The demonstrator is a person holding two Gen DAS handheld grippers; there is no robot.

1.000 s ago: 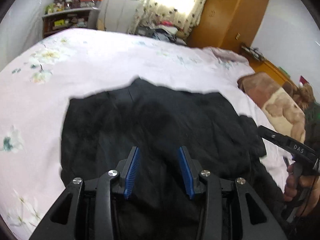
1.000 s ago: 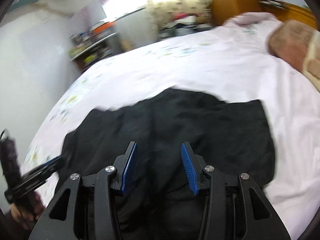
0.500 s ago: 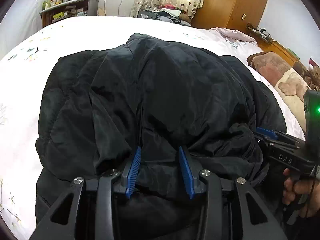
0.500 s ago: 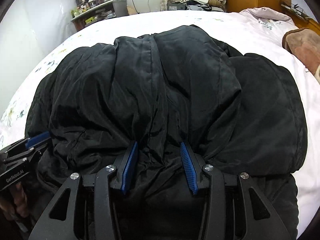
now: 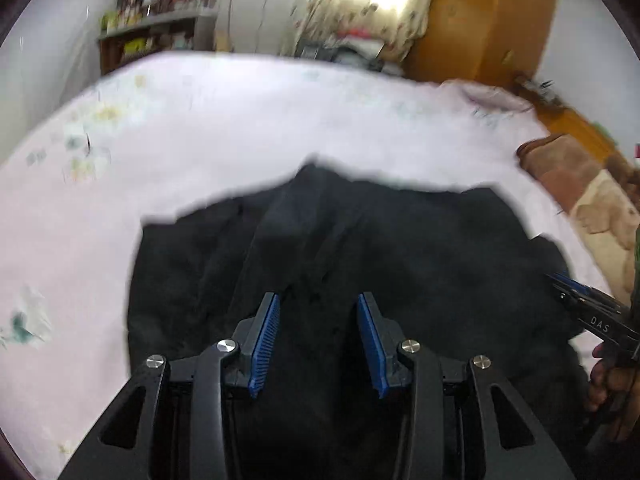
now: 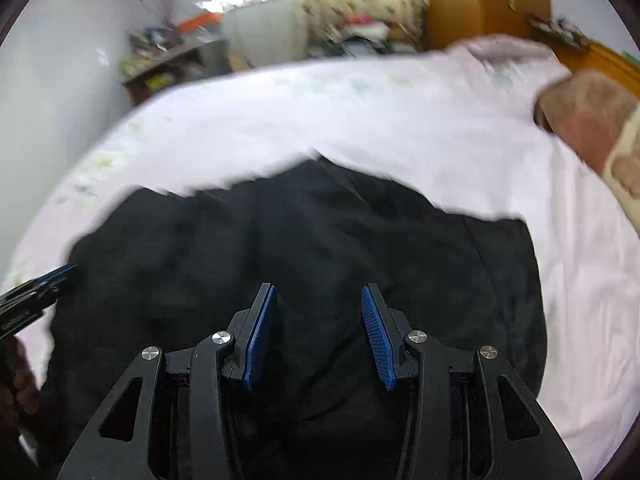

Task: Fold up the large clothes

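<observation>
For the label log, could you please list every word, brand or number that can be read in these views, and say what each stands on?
"DAS": white letters on the side of the right gripper, at the right edge of the left wrist view.
The left gripper, seen in the right wrist view, shows no lettering that can be read.
Items on the shelf are too blurred to read.
The black jacket shows no text.

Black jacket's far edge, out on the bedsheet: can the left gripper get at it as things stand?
Probably not directly. The left gripper looks shut on a bunch of the black jacket, so it seems occupied. Nothing lies on the bedsheet beyond the far edge to block it once released.
</observation>
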